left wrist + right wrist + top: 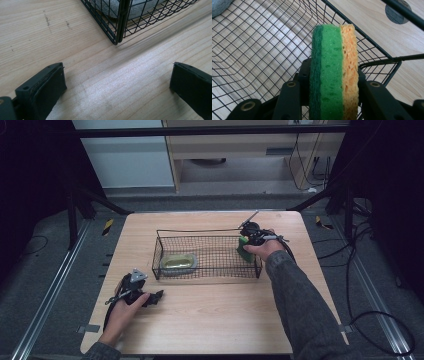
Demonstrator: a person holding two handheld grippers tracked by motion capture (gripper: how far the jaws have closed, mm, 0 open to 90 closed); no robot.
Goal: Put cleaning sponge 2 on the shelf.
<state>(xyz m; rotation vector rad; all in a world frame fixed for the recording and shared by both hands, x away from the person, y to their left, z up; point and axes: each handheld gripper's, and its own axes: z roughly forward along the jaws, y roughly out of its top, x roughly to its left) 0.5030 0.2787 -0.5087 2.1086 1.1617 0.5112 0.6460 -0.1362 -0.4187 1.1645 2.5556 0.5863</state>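
Right gripper view is showing you the whole grip: your right gripper (332, 100) is clamping a stack of sponges (334, 72), green against orange, edge-up between the jaws, and it is hanging over the inside of the wire basket (259, 50) near its right-hand end. In the high view the same gripper (248, 241) is reaching over the basket's right rim (259, 265), with the sponges (243, 248) just inside it.

You are most likely setting the sponges down in the basket, so be lowering them until the bottom edge is meeting the mesh floor before you are letting go; dropping from this height is risking a bounce or a tip against the wall. Be keeping clear of the top wire just beside your jaws, and be staying on this end, well apart from the grey dish (178, 262) at the other end.

Your left gripper (145, 298) is resting on the table (220, 320) near the basket's front left corner, jaws wide apart and holding nothing. Be leaving it there.
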